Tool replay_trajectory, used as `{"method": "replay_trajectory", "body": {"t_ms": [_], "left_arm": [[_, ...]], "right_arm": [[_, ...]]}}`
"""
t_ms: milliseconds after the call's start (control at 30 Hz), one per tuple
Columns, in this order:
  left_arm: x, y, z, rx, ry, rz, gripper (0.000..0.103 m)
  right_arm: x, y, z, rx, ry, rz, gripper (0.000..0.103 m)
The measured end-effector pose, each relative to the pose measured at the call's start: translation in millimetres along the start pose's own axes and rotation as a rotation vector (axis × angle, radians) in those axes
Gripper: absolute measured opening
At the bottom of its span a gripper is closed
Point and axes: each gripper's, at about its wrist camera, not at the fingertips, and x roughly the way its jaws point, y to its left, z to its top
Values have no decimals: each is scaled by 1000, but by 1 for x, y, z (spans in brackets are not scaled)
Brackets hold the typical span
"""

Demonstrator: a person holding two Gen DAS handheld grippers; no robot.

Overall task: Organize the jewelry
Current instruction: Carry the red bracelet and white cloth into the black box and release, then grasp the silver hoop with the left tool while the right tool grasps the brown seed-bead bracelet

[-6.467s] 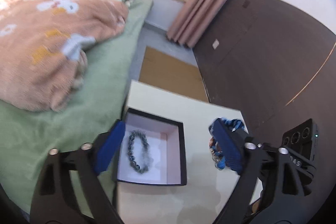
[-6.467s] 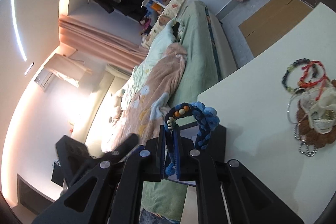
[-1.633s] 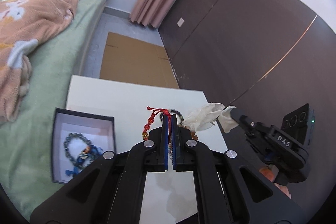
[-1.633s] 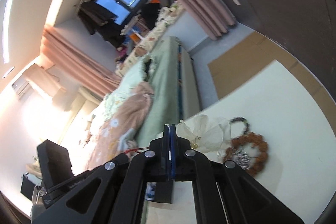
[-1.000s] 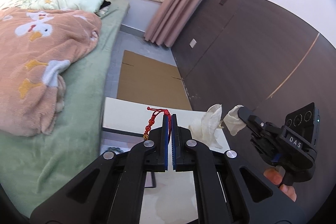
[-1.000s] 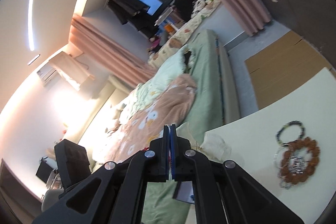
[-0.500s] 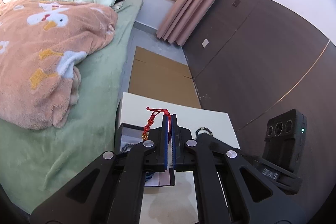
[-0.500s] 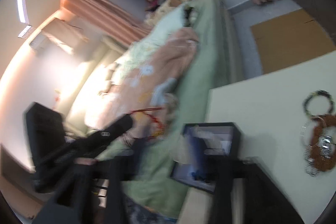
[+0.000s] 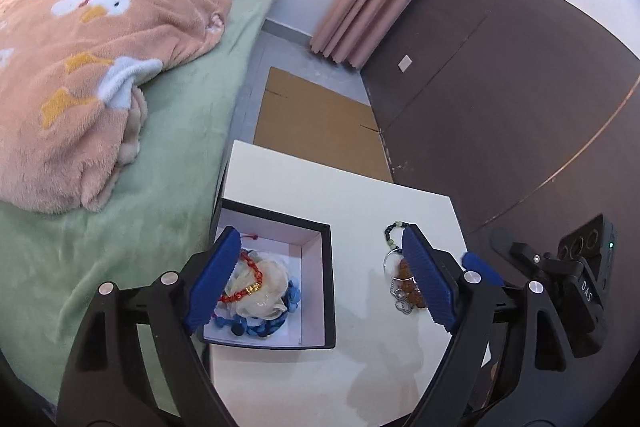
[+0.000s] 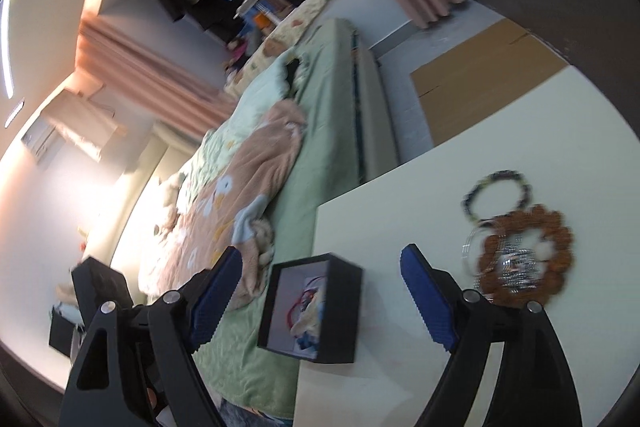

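Observation:
A black box [image 9: 326,267] with a white lining stands at the table's left edge. In it lie a red cord bracelet [image 9: 245,281], a white pouch [image 9: 268,297] and a blue braided bracelet [image 9: 262,329]. My left gripper [image 9: 320,234] hovers over the box, its jaws opening, with nothing between its pads. On the table to the right lie a dark bead bracelet [image 9: 394,230], a brown bead bracelet [image 10: 524,259] and a silver chain [image 9: 400,297]. My right gripper [image 10: 320,253] is open and empty above the box [image 10: 344,307].
The white table [image 9: 320,195] stands against a green bed [image 9: 168,147] with a peach blanket on the left. A dark wall panel [image 9: 480,87] runs along the right. Flat cardboard [image 9: 316,123] lies on the floor beyond the table.
The left gripper, shut on the red bracelet before, has opened and the bracelet now lies in the box. The right gripper let go of the white pouch, now in the box. Both hands sank.

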Motion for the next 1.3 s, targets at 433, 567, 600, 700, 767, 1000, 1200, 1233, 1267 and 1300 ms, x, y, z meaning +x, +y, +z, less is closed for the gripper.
{"method": "replay_trajectory", "body": {"t_ms": [433,567,600,700,767,1000,1200,1233,1267,1300], "left_arm": [[37,-68,-15,139,70,-62,85],[57,-91,-28,199,118,-60,85],[64,-96,-31,212,132,-58,85],[78,-110,-39,252,157,-53,85],[89,-120,-44,286,183,-44,85],[126,-145,-52,394,267,-1,55],[156,-166,-61,475,328,42,42],[160,-169,-64,497,333,53,40],[164,-173,-68,521,343,66,39],[168,-176,-72,540,350,76,37]], "right_arm": [[-63,-85,17,175,-129,-156,80],[-68,-100,15,202,-128,-171,80],[-69,-102,15,206,-127,-173,79],[-70,-113,15,224,-112,-172,71],[-69,-120,14,229,-96,-186,66],[-61,-138,12,272,-45,-168,43],[-56,-142,11,277,-27,-166,36],[-55,-144,10,281,-24,-172,36],[-53,-146,10,288,-20,-178,36],[-52,-147,10,292,-17,-182,35]]}}
